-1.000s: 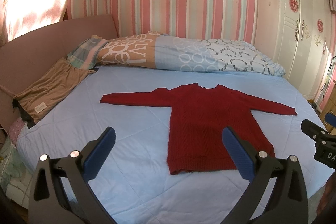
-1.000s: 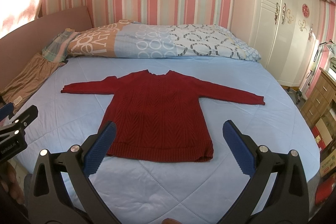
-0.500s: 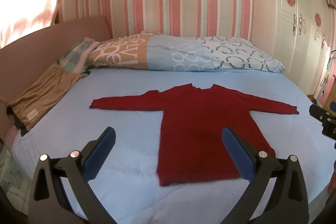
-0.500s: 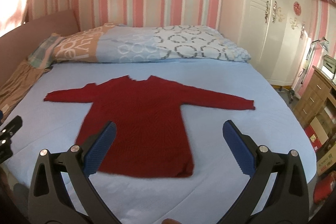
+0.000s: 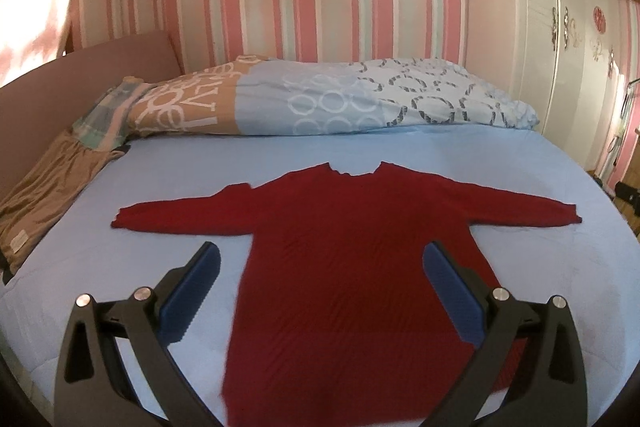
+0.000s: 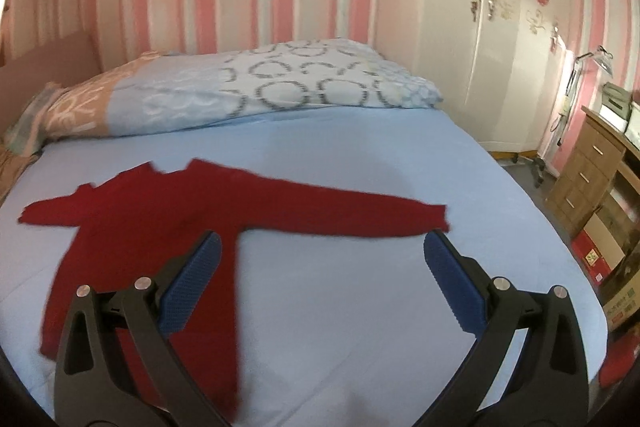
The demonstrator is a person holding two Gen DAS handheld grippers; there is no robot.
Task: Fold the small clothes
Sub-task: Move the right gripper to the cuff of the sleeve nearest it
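Observation:
A dark red knit sweater (image 5: 352, 267) lies flat on the light blue bed (image 5: 180, 187), sleeves spread to both sides, neck toward the pillows. My left gripper (image 5: 320, 259) is open and empty, hovering over the sweater's lower body. In the right wrist view the sweater (image 6: 132, 227) lies left of centre, its right sleeve (image 6: 360, 215) reaching across. My right gripper (image 6: 320, 259) is open and empty, above the bed just below that sleeve, its right fingertip close to the cuff (image 6: 440, 219).
A folded patterned quilt (image 5: 320, 99) lies along the head of the bed. A brown garment (image 5: 44, 195) lies at the bed's left edge. A white wardrobe (image 6: 500, 27) and a wooden drawer unit (image 6: 588, 171) stand to the right, boxes (image 6: 616, 291) on the floor.
Both grippers have moved forward and closer over the bed. The right gripper has swung right, toward the right sleeve. The sweater has not moved.

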